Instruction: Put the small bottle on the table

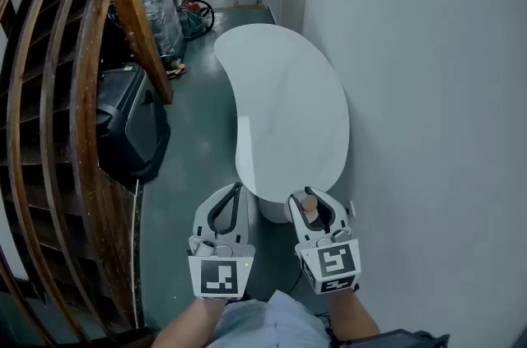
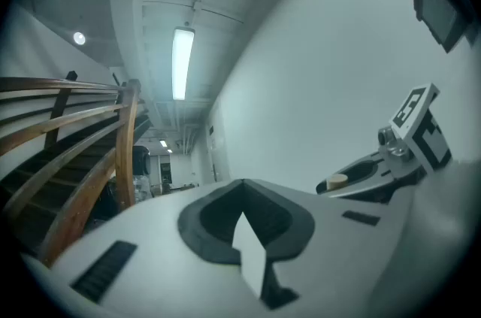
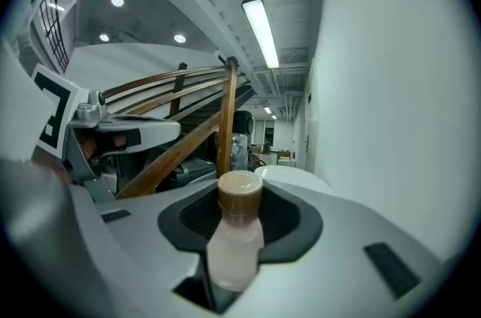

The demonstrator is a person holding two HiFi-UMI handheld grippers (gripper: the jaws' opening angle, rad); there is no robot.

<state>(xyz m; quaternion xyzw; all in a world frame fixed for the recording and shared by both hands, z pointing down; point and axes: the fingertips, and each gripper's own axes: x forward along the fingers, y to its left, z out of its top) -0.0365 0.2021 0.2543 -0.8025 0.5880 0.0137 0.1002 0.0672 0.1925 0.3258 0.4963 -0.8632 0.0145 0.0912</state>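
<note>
Right gripper (image 1: 314, 205) clamped on small bottle (image 3: 235, 237), cap up, at table's (image 1: 284, 99) near end. Left gripper (image 1: 235, 194) just left of that end, jaws together, empty.

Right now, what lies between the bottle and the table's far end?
Nothing: the head view shows the table bare from the bottle, held by the right hand-held gripper over its near edge, to the far end.

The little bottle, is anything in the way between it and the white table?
Nothing visible is. The small bottle is clamped in the right gripper, close to the near end of the table, whose white top looks bare. The left gripper is beside it, not in front.
</note>
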